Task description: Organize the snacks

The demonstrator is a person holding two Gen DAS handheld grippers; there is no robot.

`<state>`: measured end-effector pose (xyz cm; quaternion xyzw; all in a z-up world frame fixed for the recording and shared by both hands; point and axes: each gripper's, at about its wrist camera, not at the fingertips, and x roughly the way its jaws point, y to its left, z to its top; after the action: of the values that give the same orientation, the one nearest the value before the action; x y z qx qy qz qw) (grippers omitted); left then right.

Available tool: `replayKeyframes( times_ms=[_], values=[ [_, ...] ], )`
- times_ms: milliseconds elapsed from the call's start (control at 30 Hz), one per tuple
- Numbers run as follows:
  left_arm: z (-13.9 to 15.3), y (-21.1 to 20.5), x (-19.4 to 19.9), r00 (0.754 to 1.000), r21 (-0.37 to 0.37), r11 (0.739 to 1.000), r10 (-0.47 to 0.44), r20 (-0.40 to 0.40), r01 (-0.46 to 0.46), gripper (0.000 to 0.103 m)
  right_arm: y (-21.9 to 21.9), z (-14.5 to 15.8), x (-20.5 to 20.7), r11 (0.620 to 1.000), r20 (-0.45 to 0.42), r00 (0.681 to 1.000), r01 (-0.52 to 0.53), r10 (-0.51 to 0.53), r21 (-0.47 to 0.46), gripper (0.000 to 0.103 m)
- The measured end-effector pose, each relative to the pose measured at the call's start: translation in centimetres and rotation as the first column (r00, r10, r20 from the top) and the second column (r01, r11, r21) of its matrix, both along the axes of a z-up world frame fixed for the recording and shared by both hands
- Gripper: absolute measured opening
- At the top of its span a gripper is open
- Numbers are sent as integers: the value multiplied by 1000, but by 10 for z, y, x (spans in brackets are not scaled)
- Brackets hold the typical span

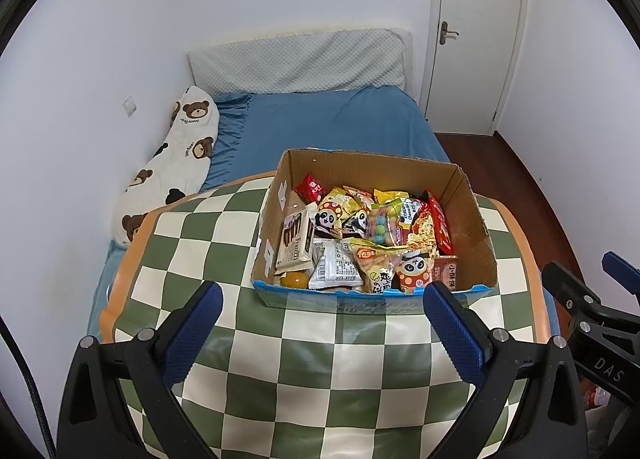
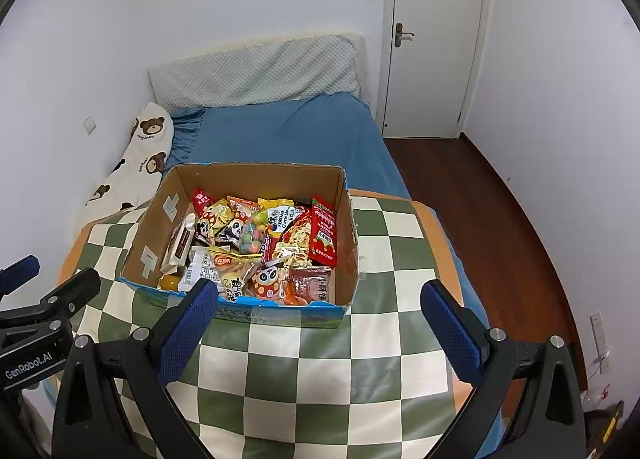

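on the checkered mat (image 1: 304, 371) sits a snack-filled box (image 1: 472, 219); left tool (image 1: 322, 309) and right tool (image 2: 320, 307) both gape wide, empty.

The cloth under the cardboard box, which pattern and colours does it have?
The cloth is a green and cream checkerboard with an orange border, best seen in the left wrist view.
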<state>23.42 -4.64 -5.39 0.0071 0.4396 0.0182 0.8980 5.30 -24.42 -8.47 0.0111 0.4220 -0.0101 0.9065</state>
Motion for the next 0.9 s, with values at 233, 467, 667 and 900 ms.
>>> replayKeyframes(
  times_ms=[233, 467, 667, 900],
  values=[
    [0, 0, -1, 1000, 0, 1000, 2, 0, -2, 103, 0, 0, 0, 1000, -1, 1000, -3, 3, 1, 103],
    [2, 0, -1, 1000, -1, 1000, 2, -2, -2, 103, -1, 0, 0, 1000, -1, 1000, -2, 2, 4, 103],
    [5, 0, -4, 1000, -1, 1000, 2, -3, -2, 103, -1, 2, -3, 1000, 5, 1000, 4, -4, 3, 103],
    [5, -1, -4, 1000, 0, 1000, 0, -1, 0, 103, -3, 4, -5, 1000, 5, 1000, 8, -8, 5, 103]
  ],
)
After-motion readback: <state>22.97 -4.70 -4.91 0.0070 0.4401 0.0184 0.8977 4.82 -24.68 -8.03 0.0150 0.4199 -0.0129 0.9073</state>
